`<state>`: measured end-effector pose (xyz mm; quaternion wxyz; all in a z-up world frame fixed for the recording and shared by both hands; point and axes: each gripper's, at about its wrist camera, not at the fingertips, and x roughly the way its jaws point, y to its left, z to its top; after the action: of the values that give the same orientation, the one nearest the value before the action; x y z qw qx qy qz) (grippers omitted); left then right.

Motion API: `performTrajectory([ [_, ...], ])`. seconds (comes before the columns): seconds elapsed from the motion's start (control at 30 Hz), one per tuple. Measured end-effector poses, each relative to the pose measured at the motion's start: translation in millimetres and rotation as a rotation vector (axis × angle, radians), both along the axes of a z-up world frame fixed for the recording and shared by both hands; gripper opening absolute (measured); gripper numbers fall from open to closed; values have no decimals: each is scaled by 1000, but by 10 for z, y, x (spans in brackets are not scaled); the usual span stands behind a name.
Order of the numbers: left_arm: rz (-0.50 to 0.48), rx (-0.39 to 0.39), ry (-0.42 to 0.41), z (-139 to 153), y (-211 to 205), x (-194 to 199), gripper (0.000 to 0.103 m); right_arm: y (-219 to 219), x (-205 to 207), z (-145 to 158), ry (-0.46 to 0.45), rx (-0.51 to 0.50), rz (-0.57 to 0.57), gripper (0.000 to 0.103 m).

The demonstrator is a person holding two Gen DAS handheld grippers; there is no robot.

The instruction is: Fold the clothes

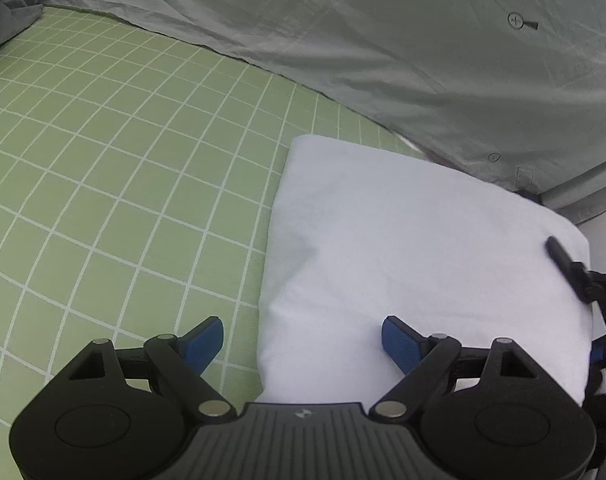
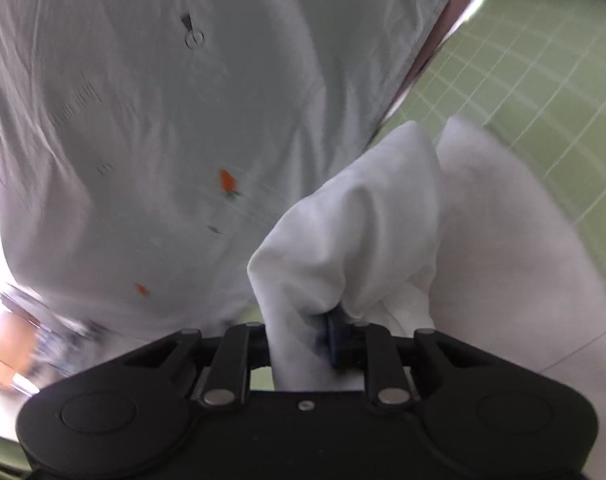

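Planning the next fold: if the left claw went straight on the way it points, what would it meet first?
Probably the left edge of the folded white cloth on the green checked sheet; depth is unclear.

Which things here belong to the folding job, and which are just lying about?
Job: white garment, right gripper shut on its bunched edge, open left gripper over it.
Lying about: carrot-print sheet, grey cloth, green checked cover.

surface: green checked bed sheet [image 1: 103, 168] | on it: folded white cloth [image 1: 403, 264], carrot-print quilt [image 1: 383, 40], grey garment [image 1: 7, 12]
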<state>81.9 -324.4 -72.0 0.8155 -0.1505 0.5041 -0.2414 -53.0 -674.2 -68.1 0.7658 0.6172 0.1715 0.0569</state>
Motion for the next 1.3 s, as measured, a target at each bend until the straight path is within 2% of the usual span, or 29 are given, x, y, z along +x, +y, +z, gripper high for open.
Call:
performTrajectory([
  [0.07,22,-91,3,46,72,16,88,52,-89,-98,-212,223,5,20],
  [0.1,28,-109,3,60,86,23,88,73,-135,-132,-298,284,10,19],
  [0.13,27,-106,1,64,77,26,88,54,-184,-168,-316,287,11,19],
  [0.17,17,-85,8,39,42,25,88,2,-235,-226,-290,276,8,20],
  [0.2,6,-64,14,14,8,25,88,-72,-279,-317,-219,267,-1,22],
  [0.23,-5,-43,20,-11,-27,25,88,-171,-322,-443,-80,247,-20,26],
  [0.27,-15,-24,26,-35,-59,24,88,-236,-379,-497,48,185,-43,28],
  [0.37,-34,2,35,-83,-96,8,88,-324,-569,-432,327,-96,-109,49],
  [0.4,-40,10,38,-98,-107,4,88,-324,-605,-388,374,-161,-122,58],
  [0.43,-39,13,41,-112,-111,8,88,-292,-612,-322,371,-195,-126,71],
  [0.47,-40,16,45,-126,-114,15,88,-260,-619,-256,367,-228,-129,75],
  [0.57,-46,28,55,-155,-133,30,88,-151,-604,-89,360,-324,-128,77],
  [0.63,-57,37,57,-166,-163,38,88,-1,-443,-85,372,-381,-84,86],
  [0.7,-64,43,59,-176,-167,11,88,168,-279,-76,388,-458,-37,90],
  [0.8,-64,56,64,-200,-171,-3,88,471,-61,-41,431,-674,41,90],
  [0.87,-59,64,60,-200,-161,-7,88,682,120,3,498,-865,59,90],
  [0.93,-53,71,48,-178,-136,-25,88,839,229,39,541,-1049,32,90],
  [1.0,-39,82,36,-168,-118,-24,88,900,272,83,533,-1168,-7,91],
  [1.07,-24,90,33,-175,-108,-4,88,871,304,119,531,-1207,-33,92],
  [1.1,-18,93,35,-186,-107,9,88,839,334,121,523,-1199,-30,98],
  [1.2,-11,105,44,-219,-108,39,88,725,462,64,484,-1108,20,100],
  [1.3,-10,108,48,-231,-105,51,88,732,603,-79,492,-1064,84,100],
])
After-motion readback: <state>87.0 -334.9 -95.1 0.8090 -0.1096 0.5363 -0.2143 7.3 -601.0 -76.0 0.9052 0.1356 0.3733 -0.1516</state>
